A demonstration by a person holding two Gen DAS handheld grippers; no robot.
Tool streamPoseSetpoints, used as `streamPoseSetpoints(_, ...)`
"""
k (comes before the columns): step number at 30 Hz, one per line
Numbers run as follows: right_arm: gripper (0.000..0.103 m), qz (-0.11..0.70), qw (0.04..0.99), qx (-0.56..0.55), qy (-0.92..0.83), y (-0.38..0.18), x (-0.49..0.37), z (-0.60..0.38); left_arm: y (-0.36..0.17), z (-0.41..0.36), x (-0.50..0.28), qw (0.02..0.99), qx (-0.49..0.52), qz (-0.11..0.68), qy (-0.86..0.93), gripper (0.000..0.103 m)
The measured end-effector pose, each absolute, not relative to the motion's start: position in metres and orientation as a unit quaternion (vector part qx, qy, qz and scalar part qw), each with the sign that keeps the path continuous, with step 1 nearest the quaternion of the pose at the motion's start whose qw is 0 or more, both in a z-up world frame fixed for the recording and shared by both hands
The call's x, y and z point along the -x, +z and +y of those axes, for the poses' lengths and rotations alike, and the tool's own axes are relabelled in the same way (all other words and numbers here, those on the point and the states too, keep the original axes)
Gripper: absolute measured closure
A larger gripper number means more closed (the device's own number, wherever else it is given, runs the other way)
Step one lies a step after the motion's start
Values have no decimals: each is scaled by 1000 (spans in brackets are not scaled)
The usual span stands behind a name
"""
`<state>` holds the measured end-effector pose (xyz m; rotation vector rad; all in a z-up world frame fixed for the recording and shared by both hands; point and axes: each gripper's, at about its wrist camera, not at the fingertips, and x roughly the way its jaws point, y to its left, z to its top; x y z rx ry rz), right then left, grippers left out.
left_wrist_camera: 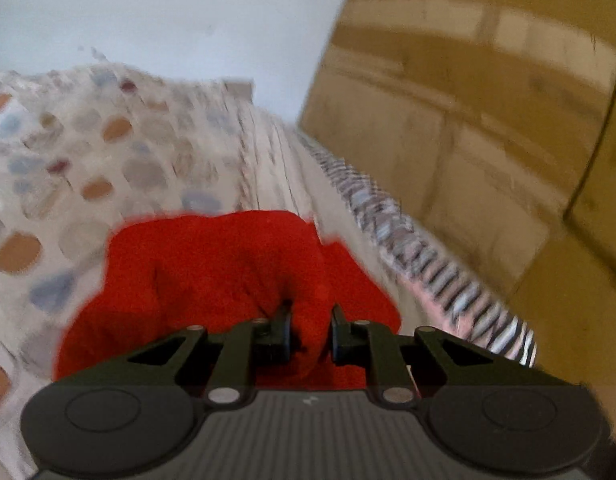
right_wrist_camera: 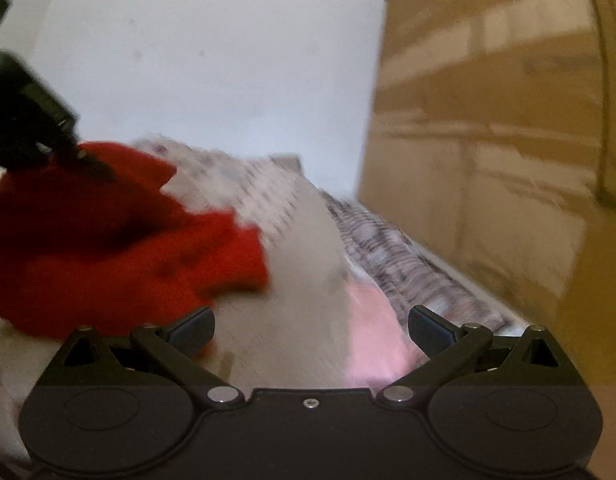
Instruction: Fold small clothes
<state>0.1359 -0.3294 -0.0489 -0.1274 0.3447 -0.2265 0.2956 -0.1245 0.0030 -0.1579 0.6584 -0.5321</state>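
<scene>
A small red garment (left_wrist_camera: 211, 280) lies bunched on a bed with a spotted cover (left_wrist_camera: 67, 168). My left gripper (left_wrist_camera: 311, 322) is shut on a fold of the red garment, fabric pinched between its narrow-set fingers. In the right wrist view the red garment (right_wrist_camera: 107, 240) is at the left, with the left gripper (right_wrist_camera: 95, 166) reaching into its top. My right gripper (right_wrist_camera: 311, 326) is open and empty, fingers wide apart over pale bedding to the right of the garment.
A wooden wardrobe (left_wrist_camera: 488, 120) stands along the right side of the bed, also in the right wrist view (right_wrist_camera: 508, 120). A striped bed edge (left_wrist_camera: 408, 248) runs beside it. A white wall (left_wrist_camera: 167, 12) is behind. Pink fabric (right_wrist_camera: 372, 340) lies under the right gripper.
</scene>
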Motion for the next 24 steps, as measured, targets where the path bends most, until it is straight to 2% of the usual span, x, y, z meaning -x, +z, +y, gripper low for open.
streamPoseSetpoints(4,0,193,971,50,-136,-63,-130,-344,-10,-133,-283,916,30,304,-261,83)
streamPoseSetpoints(6,0,197,969,45,-140,-68,-128,-347,-5,-130,-283,912,47,307,-267,78)
streamPoseSetpoints(9,0,200,969,32,-144,-72,-133,-349,3,-123,-282,907,79,300,-284,56)
streamPoseSetpoints(11,0,197,970,18,-144,-70,-133,-349,10,-121,-281,904,82,287,-305,20)
streamPoseSetpoints(13,0,197,970,6,-144,-68,-134,-349,16,-119,-276,905,82,264,-322,5)
streamPoseSetpoints(17,0,206,968,-14,-146,-64,-135,-354,28,-113,-257,919,66,223,-317,0)
streamPoseSetpoints(24,0,209,967,-7,-142,-59,-137,-349,47,-76,-217,954,49,153,-254,0)
